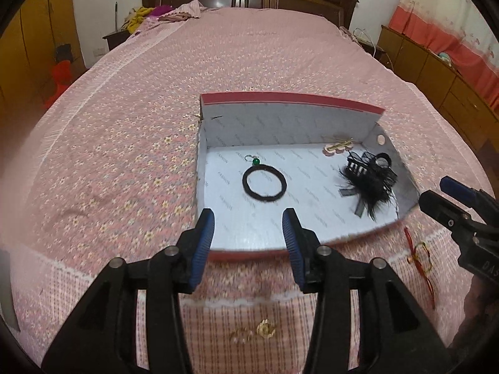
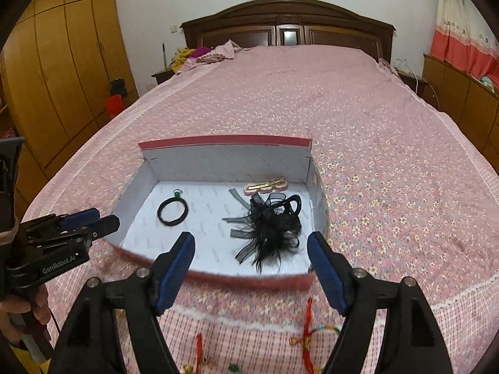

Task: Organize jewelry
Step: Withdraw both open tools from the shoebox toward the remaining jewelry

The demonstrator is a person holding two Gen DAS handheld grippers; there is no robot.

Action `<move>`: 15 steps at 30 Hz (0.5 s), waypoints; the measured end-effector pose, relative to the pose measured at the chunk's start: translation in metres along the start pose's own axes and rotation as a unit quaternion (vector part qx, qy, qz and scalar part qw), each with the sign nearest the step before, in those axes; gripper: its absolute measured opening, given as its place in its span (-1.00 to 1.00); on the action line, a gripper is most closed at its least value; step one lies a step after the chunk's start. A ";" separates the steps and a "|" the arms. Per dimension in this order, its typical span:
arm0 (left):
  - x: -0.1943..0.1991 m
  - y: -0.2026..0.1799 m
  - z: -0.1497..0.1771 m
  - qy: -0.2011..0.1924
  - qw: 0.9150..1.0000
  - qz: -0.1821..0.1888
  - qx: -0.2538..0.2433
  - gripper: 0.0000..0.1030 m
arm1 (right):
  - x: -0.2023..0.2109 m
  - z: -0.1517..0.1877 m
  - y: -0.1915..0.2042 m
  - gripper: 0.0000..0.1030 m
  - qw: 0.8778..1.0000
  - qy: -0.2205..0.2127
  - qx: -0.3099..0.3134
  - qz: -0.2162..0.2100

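Observation:
A shallow cardboard box (image 1: pixel 290 98) (image 2: pixel 224 141) with a red rim and white lining lies on the pink floral bedspread (image 1: pixel 124 124). Inside it are a black hair tie (image 1: pixel 265 198) (image 2: pixel 159 212), a green-bead earring (image 1: pixel 255 162) (image 2: pixel 177 192), a pink and gold hair clip (image 1: pixel 338 147) (image 2: pixel 265 185) and a black feather hairpiece (image 1: pixel 371 184) (image 2: pixel 271 227). My left gripper (image 1: pixel 248 221) hovers open over the box's near rim, below the hair tie, holding nothing. My right gripper (image 2: pixel 251 243) stands wide open over the near rim in front of the feather hairpiece, also without anything in it.
On the bedspread in front of the box lie a red string bracelet (image 1: pixel 419 255) (image 2: pixel 308 339), a gold ornament (image 1: pixel 265 328) and further small pieces (image 2: pixel 199 346). A dark headboard (image 2: pixel 287 21) is far back, a wooden wardrobe (image 2: pixel 62 78) left, low cabinets (image 1: pixel 436 71) right.

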State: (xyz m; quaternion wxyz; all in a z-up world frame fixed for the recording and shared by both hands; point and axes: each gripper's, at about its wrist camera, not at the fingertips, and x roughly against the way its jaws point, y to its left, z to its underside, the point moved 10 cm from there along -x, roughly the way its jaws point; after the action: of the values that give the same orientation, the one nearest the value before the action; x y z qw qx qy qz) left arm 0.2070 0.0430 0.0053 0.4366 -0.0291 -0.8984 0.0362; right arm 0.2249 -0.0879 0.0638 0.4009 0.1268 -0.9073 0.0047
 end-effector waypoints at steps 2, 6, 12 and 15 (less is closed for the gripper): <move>0.008 0.000 0.006 -0.004 1.000 0.004 0.001 -0.28 | 0.007 0.003 0.000 0.49 1.000 -0.006 0.003 0.003; 0.021 0.003 0.019 -0.010 1.000 0.010 0.012 -0.27 | 0.022 0.010 -0.005 0.50 1.000 -0.021 0.007 0.013; 0.029 0.008 0.039 -0.006 1.000 0.015 0.024 -0.27 | 0.035 0.034 -0.011 0.51 1.000 -0.021 0.006 0.016; 0.032 0.013 0.050 -0.002 1.000 0.010 0.027 -0.27 | 0.037 0.049 -0.014 0.51 1.000 -0.013 0.007 0.018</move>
State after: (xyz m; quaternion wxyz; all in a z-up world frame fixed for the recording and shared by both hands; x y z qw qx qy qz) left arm 0.1479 0.0569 -0.0018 0.4355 -0.0259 -0.8975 0.0646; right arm 0.1687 -0.1154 0.0559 0.3877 0.1132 -0.9147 0.0163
